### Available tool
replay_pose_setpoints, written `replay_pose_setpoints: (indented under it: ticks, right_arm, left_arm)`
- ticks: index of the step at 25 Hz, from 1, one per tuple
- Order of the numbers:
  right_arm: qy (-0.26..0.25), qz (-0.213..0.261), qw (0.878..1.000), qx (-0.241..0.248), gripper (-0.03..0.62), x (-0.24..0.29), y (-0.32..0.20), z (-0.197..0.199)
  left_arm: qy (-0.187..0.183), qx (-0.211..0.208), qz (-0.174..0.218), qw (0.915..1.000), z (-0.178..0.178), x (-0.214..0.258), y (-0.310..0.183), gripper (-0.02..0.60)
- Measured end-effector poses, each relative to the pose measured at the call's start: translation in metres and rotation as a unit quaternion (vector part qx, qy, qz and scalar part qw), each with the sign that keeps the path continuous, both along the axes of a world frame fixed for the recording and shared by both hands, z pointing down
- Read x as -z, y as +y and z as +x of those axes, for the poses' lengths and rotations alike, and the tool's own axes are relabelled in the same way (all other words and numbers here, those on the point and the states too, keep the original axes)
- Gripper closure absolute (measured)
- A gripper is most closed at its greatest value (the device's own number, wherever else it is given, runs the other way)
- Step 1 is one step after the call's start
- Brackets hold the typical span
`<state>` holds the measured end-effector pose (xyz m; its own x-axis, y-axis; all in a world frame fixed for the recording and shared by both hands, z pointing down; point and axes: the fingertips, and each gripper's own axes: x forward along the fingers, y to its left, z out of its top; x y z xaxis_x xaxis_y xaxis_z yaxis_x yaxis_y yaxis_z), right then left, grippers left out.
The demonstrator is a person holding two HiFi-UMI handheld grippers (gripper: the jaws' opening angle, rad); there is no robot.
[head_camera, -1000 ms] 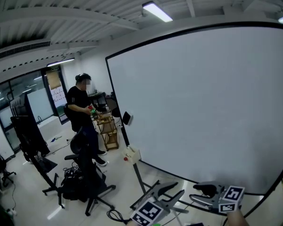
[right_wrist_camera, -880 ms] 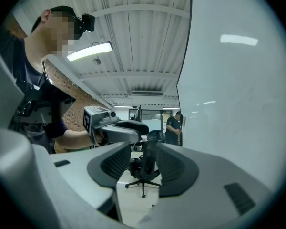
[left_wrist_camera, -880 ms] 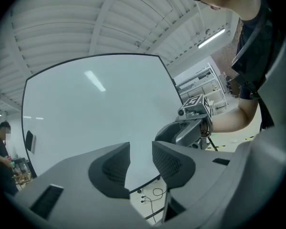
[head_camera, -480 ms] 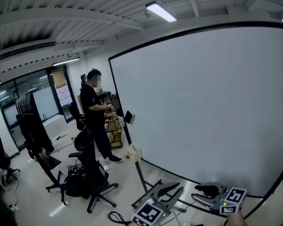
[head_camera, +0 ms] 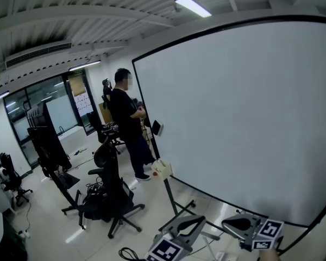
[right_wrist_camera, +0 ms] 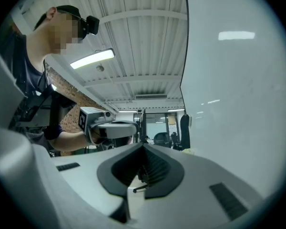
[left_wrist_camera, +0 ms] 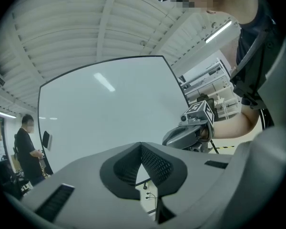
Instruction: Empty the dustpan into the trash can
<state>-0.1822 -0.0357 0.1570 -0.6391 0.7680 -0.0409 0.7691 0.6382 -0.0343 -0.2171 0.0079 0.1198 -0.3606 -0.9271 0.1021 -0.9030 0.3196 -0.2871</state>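
Observation:
No dustpan or trash can shows in any view. In the head view both grippers sit low at the bottom edge, held up level in front of a big whiteboard [head_camera: 244, 113]. My left gripper [head_camera: 198, 221] is shut, its jaws having just closed with nothing between them; in its own view the pads [left_wrist_camera: 152, 163] meet at the tips. My right gripper [head_camera: 229, 222] has also just closed on nothing, and its pads [right_wrist_camera: 155, 166] touch. Each gripper view shows the other gripper beside it: the right gripper [left_wrist_camera: 188, 132] and the left gripper [right_wrist_camera: 112, 127].
The whiteboard stands on a wheeled metal frame [head_camera: 179, 211]. A person [head_camera: 129, 124] in black stands at its left edge. Black office chairs [head_camera: 114, 192] and a dark bag stand on the glossy floor, with a cable [head_camera: 127, 253] lying near the left gripper.
Both grippers' jaws have gone from apart to closed. The person by the whiteboard has walked to the right and nearer. The head view has shifted slightly, so the whiteboard looks larger.

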Motion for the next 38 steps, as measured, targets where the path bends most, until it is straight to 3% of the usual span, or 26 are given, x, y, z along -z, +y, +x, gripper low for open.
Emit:
replay_pose_setpoints:
  ticks: [14, 19, 27, 31, 38]
  right_arm:
    - [0.009, 0.029, 1.000, 0.004, 0.588, 0.007, 0.042, -0.017]
    - [-0.008, 0.039, 0.999, 0.004, 0.588, 0.009, 0.084, -0.039]
    - [0.009, 0.066, 0.997, 0.033, 0.588, 0.004, 0.165, -0.073]
    - [0.008, 0.077, 0.996, 0.054, 0.588, 0.002, 0.204, -0.088]
    - [0.016, 0.089, 0.994, 0.065, 0.588, -0.003, 0.254, -0.102]
  left_arm:
    - [0.006, 0.031, 0.021, 0.9993, -0.006, 0.009, 0.048, 0.583]
    - [-0.013, 0.034, 0.006, 0.9993, -0.035, -0.003, 0.098, 0.583]
    - [0.050, 0.034, -0.013, 0.9981, -0.075, -0.013, 0.163, 0.583]
    - [0.076, 0.048, 0.002, 0.9960, -0.092, -0.020, 0.197, 0.583]
    - [0.093, 0.057, 0.013, 0.9940, -0.105, -0.024, 0.249, 0.583]
